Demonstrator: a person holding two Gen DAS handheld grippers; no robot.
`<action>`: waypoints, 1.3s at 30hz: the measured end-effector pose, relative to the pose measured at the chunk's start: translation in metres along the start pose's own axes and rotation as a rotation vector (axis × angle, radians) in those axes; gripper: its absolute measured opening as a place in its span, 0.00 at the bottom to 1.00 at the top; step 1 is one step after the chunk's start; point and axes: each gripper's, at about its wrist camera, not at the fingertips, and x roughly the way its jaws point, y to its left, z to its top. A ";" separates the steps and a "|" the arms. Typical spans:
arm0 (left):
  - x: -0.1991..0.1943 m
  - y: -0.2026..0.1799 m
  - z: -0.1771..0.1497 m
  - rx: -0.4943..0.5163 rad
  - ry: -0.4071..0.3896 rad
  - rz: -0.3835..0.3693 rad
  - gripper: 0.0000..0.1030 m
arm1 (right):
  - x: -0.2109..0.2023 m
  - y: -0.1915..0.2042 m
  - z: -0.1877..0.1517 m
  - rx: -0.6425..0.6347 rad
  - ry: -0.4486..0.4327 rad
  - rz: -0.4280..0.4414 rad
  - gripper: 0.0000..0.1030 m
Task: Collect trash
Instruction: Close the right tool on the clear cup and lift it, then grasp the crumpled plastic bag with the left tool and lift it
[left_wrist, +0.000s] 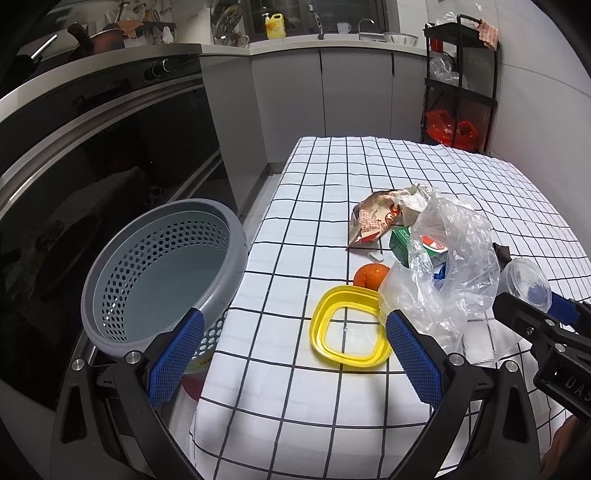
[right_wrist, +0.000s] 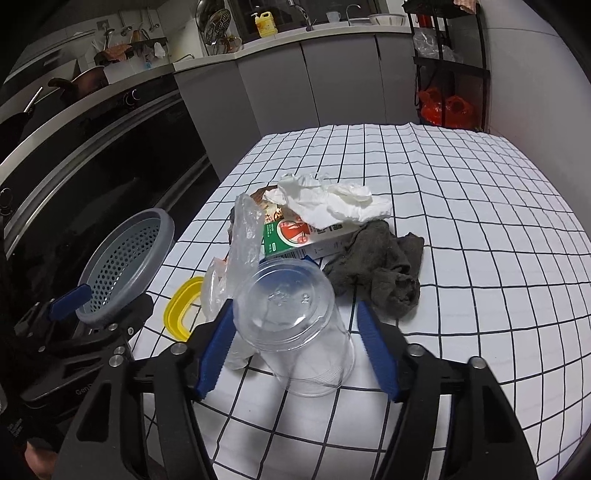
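Left wrist view: left gripper (left_wrist: 295, 354) released, empty, grey basket (left_wrist: 162, 273) at lower left, yellow lid (left_wrist: 349, 326) centre.

Right wrist view: right gripper (right_wrist: 299, 350) spread around clear cup (right_wrist: 295, 325), lower centre, not yet pinching. Judged step: grasping the cup; next, close, carry to basket.

A matt white cloth with thin black grid lines is covering the desk (right_wrist: 461, 229). The clear plastic cup (right_wrist: 295, 325) is looking smooth and glossy, catching highlights between the tongs' textured blue pads (right_wrist: 216, 358). The thin plastic bag (left_wrist: 454, 258) is showing a crinkled, shiny film. The yellow lid (left_wrist: 349, 326) is looking like smooth plastic with a clear centre. The grey perforated basket (left_wrist: 162, 269) is appearing as matt plastic. The white tissue (right_wrist: 332, 205) is looking soft and crumpled, the dark rag (right_wrist: 380, 269) rough and woven, the green carton (right_wrist: 295, 236) printed and slightly glossy.
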 end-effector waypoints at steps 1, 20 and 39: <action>0.000 -0.001 0.000 0.001 0.002 -0.003 0.94 | 0.000 0.000 0.000 -0.002 0.004 0.007 0.53; -0.002 -0.048 0.000 0.052 0.028 -0.115 0.94 | -0.052 -0.047 0.006 0.131 -0.145 -0.016 0.52; 0.051 -0.113 -0.008 0.157 0.137 -0.134 0.52 | -0.062 -0.079 0.001 0.231 -0.166 0.008 0.52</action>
